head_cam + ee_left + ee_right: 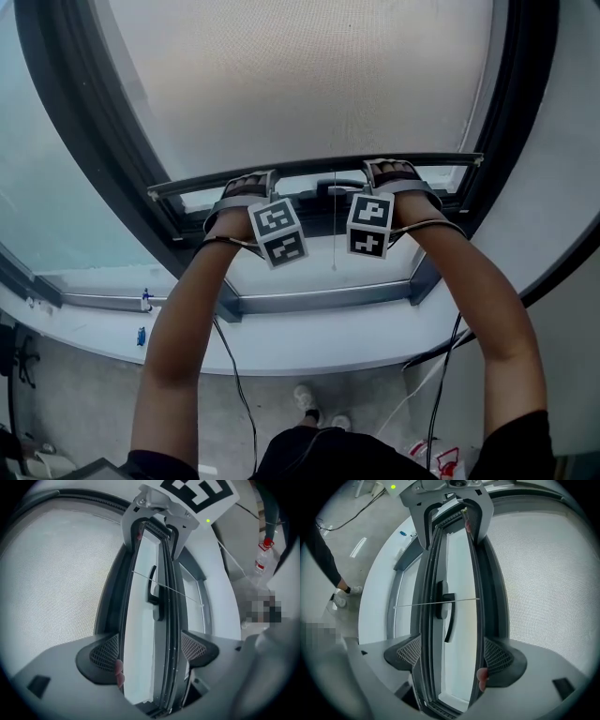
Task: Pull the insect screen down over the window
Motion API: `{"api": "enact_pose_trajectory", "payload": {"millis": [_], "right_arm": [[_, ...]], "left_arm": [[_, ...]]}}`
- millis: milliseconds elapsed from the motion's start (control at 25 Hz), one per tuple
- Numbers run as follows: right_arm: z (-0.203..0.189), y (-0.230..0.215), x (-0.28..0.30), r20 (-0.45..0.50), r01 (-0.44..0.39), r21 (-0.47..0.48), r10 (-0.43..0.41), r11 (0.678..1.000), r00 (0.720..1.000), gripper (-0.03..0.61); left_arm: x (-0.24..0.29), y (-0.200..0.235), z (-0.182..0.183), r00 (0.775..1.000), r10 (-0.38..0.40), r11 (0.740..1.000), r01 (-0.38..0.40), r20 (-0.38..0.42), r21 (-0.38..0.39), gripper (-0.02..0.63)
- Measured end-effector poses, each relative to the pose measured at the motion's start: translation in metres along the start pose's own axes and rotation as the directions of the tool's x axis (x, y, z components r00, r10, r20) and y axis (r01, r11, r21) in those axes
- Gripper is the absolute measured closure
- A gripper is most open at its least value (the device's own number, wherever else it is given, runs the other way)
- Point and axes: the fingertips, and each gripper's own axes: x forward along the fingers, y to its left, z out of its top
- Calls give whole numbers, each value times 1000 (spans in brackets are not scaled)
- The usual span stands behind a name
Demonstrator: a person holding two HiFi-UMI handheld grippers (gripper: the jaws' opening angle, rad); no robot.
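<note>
Slippage of the bottom bar (309,172) is judged to be the main danger. The insect screen (309,84) is seen at 12 o'clock in the head view, drawn over most of the window. Its bar lies across the middle, well above the lower frame (319,302) at 6 o'clock. The bar is straddled by the left gripper (150,651) toward 9 o'clock and by the right gripper (453,656) toward 3 o'clock. In both gripper views the jaws are spread wide, with the bar running between them, and it is not seen to be pinched. If the screen is spring-loaded, which cannot be told, the bar could be lost from the loose jaws and thrown back toward 12 o'clock.

A second risk is an uneven pull. If one side is drawn lower than the other, the bar may be tilted and jammed in the side tracks, and the mesh may be strained.

The window handle (442,604) and the thin cord (334,230) lie near the bar, between the grippers. Either could be caught by the bar or by a jaw when the last part is closed.
</note>
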Motion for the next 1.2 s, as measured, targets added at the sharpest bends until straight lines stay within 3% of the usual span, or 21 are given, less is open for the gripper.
{"api": "enact_pose_trajectory", "payload": {"millis": [280, 560, 800, 1200], "right_arm": [[2, 33, 18, -1, -65, -3, 65, 998, 998, 158], [6, 59, 38, 5, -67, 5, 67, 998, 998, 158], [7, 98, 54, -8, -139, -6, 138, 990, 990, 158], [10, 117, 65, -16, -122, 20, 122, 992, 992, 157]], "left_arm": [[20, -32, -3, 997, -72, 997, 72, 19, -27, 196], [41, -55, -8, 998, -61, 997, 61, 6, -42, 196], [61, -93, -11, 992, -128, 990, 128, 13, -66, 196], [73, -110, -13, 997, -83, 993, 84, 8, -80, 196]]}}
